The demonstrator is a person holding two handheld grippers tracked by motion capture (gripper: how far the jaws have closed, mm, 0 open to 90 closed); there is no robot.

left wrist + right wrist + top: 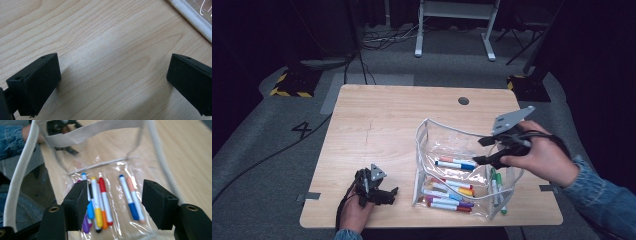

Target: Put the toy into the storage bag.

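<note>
A clear plastic pouch (447, 145) with white trim stands open on the wooden table (377, 120), right of centre. Several coloured markers (452, 192) lie inside on its floor, and two green ones (496, 187) rest by its right wall. My right gripper (479, 151) hovers over the pouch's right side with its jaws open and nothing between them. In the right gripper view the markers (101, 195) lie below the jaws (115, 202), framed by the white rim (15, 185). My left gripper (389, 196) rests open near the table's front left, over bare wood (113, 82), the pouch edge (192, 17) to one side.
A round cable hole (463, 100) sits near the table's far edge. Beyond the table, a white desk frame (454, 30), floor cables (377, 37) and yellow-black striped bases (292, 82) stand on the grey carpet. Bare wood spreads across the table's left and far parts.
</note>
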